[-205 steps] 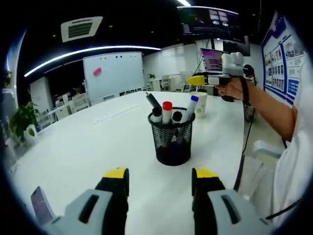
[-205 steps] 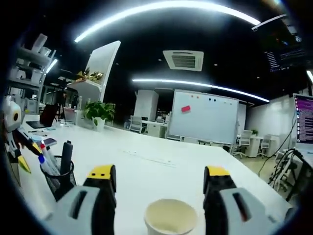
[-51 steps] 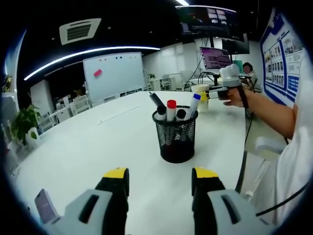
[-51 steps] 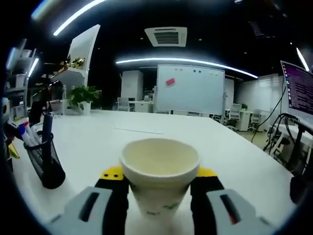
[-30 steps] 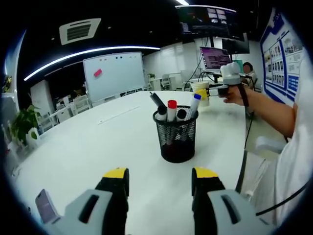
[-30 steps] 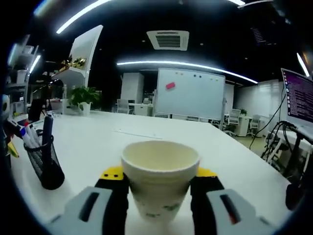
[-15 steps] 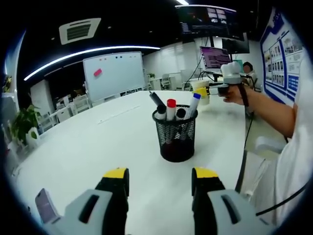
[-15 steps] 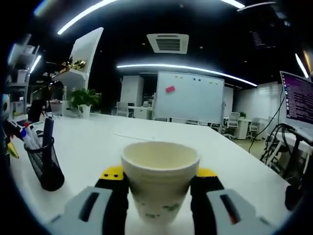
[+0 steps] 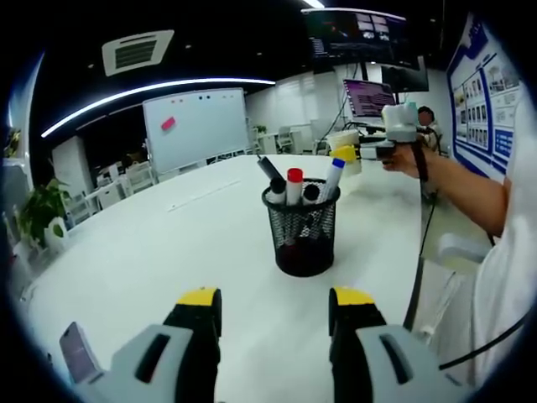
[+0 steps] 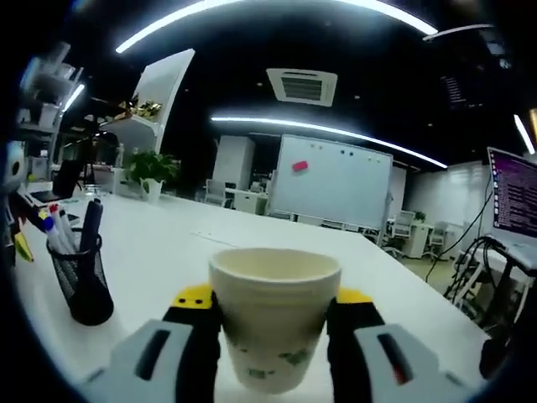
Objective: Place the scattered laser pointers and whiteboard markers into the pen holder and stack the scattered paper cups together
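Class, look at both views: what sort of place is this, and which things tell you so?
Most likely an open-plan office or meeting area: a freestanding whiteboard at the back, a long white table with a mesh pen holder of markers, and computer screens nearby.

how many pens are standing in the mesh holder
4 that I can make out in the pen holder: a black-tipped pen at the left, a red-capped marker, a black cap, and a blue-capped marker at the right. More may be hidden inside.
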